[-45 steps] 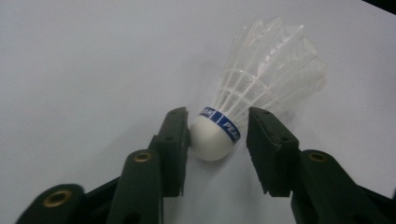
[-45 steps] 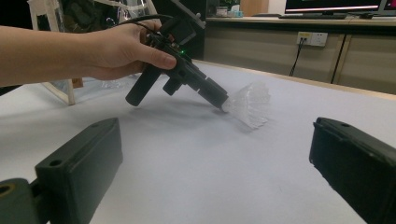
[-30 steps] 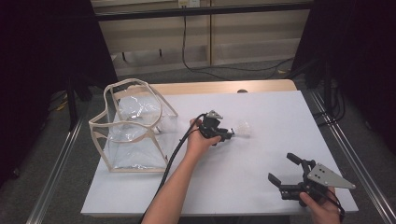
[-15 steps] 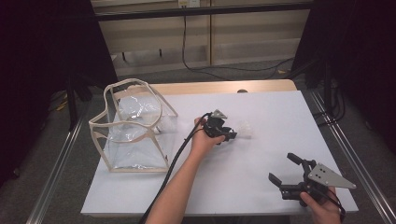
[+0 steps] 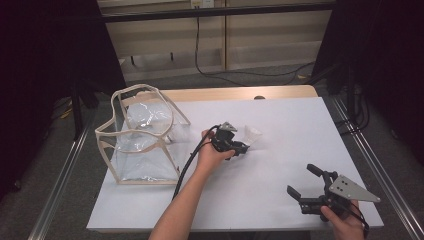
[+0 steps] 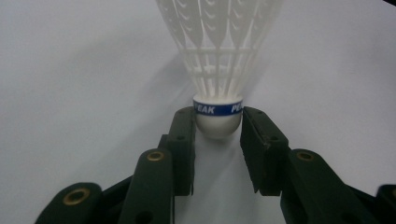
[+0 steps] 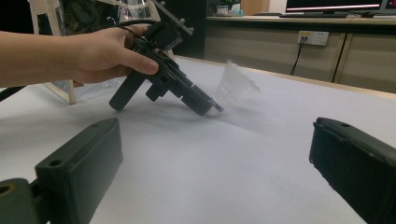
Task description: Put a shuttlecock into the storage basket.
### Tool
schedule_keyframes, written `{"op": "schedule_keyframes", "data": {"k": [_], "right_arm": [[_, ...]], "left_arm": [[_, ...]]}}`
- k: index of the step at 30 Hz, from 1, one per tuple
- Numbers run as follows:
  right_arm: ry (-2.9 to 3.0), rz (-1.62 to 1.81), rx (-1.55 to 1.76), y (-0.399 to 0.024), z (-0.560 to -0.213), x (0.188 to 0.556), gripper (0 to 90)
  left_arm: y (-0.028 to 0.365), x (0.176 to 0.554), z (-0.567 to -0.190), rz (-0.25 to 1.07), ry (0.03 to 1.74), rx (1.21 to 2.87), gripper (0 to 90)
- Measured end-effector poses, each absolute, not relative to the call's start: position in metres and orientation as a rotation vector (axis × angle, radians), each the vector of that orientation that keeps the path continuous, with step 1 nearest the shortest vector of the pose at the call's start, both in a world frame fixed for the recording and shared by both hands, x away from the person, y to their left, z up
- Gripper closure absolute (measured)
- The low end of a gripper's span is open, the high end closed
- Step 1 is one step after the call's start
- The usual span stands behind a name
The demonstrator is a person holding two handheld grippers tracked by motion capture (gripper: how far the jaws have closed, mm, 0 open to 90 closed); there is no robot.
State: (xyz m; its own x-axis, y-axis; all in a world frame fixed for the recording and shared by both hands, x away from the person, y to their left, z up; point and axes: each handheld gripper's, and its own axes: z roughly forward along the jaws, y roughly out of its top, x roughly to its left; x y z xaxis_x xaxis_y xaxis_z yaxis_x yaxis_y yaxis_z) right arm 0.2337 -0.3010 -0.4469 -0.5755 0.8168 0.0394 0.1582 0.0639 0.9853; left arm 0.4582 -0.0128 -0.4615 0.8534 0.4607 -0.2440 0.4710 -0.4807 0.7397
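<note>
Big white table [image 5: 280,200] first, and on its left side one clear plastic bag [image 5: 142,142] with beige trim, standing open. Next down in size, two grippers. The left gripper [image 5: 243,147] sits mid-table, just right of the bag, its black cable trailing back toward the near edge. The right gripper [image 5: 303,185] hangs at the near right corner, well apart from everything, its fingers [image 7: 79,168] spread wide with only bare table between them.

Smallest of all, one shuttlecock [image 5: 252,135], lying near the middle of the table. White ribbed plastic skirt, rounded white cork, a blue band with white lettering around the neck.

In the left gripper view, the shuttlecock [image 6: 219,70] has its cork sitting right between the two fingers [image 6: 182,140], both set against the blue band, skirt pointing away: grasped at the cork, by the look of it. The band's lettering reads here and not from the high view.

The right gripper view gives the side angle: the left gripper [image 7: 205,107] tilts nose-down at the table, with the shuttlecock [image 7: 233,86] skirt angled up beyond it.
</note>
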Motion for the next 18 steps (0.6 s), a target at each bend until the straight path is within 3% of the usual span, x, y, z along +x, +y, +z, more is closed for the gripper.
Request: {"op": "schedule_keyframes", "data": {"k": [18], "right_arm": [[1.794,1.554,0.979,-0.302,-0.447,0.234,2.4]], "left_arm": [[-0.030,0.464,-0.461,0.042,0.727,2.101,49.4]]}}
